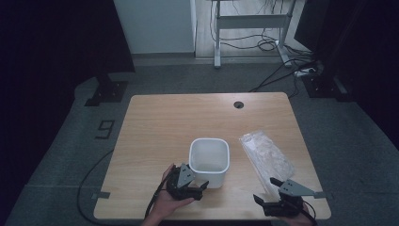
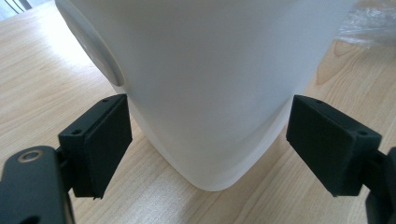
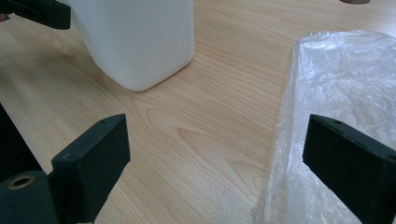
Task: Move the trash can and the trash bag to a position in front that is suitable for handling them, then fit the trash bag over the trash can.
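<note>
Standing upright, white square-sided tub (image 1: 209, 161)

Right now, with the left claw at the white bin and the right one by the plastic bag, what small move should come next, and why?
Probably close the left claw on the white bin to steady it: its jaws stand open on either side of the bin's near corner. The right claw, also open, is at the edge of the clear plastic bag and could grip it afterwards.

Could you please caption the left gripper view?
Open left gripper straddling a corner of the white bin on the wooden table.
</note>
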`<state>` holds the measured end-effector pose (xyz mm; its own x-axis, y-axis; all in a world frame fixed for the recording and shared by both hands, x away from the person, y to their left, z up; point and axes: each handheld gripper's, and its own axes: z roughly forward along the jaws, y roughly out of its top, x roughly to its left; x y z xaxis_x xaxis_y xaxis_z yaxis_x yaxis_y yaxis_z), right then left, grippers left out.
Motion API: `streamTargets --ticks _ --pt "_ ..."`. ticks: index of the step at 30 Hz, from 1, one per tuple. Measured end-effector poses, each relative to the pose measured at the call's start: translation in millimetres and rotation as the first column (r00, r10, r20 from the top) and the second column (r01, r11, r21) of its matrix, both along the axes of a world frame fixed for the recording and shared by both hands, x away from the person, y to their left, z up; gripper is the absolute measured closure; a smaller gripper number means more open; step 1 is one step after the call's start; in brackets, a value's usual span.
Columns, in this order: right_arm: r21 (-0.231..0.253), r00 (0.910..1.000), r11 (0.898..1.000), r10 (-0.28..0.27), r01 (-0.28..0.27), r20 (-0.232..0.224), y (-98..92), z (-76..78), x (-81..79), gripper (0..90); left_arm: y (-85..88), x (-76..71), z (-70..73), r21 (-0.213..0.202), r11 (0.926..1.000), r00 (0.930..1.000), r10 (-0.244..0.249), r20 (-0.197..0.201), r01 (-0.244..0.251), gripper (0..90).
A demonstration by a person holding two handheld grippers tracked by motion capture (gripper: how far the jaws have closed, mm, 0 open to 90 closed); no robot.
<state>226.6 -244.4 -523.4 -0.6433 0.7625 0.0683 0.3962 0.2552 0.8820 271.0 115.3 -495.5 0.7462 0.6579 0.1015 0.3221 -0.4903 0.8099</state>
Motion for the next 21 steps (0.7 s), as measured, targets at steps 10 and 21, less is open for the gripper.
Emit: streamTargets --ticks 10,21 --pt "0.007 1.0000 1.000 -0.001 0.001 0.000 -2.6 1.2 -0.7 7.4 20.5 -2.8 0.2 0.003 1.0000 0.9999 0.008 0.010 -0.008 14.0" --pt "0.019 0.9995 0.999 -0.027 0.027 0.018 -12.5 7.3 -1.0 7.5 77.1 3.4 6.4 0.012 0.9921 0.9917 0.124 0.034 -0.125 13.6"
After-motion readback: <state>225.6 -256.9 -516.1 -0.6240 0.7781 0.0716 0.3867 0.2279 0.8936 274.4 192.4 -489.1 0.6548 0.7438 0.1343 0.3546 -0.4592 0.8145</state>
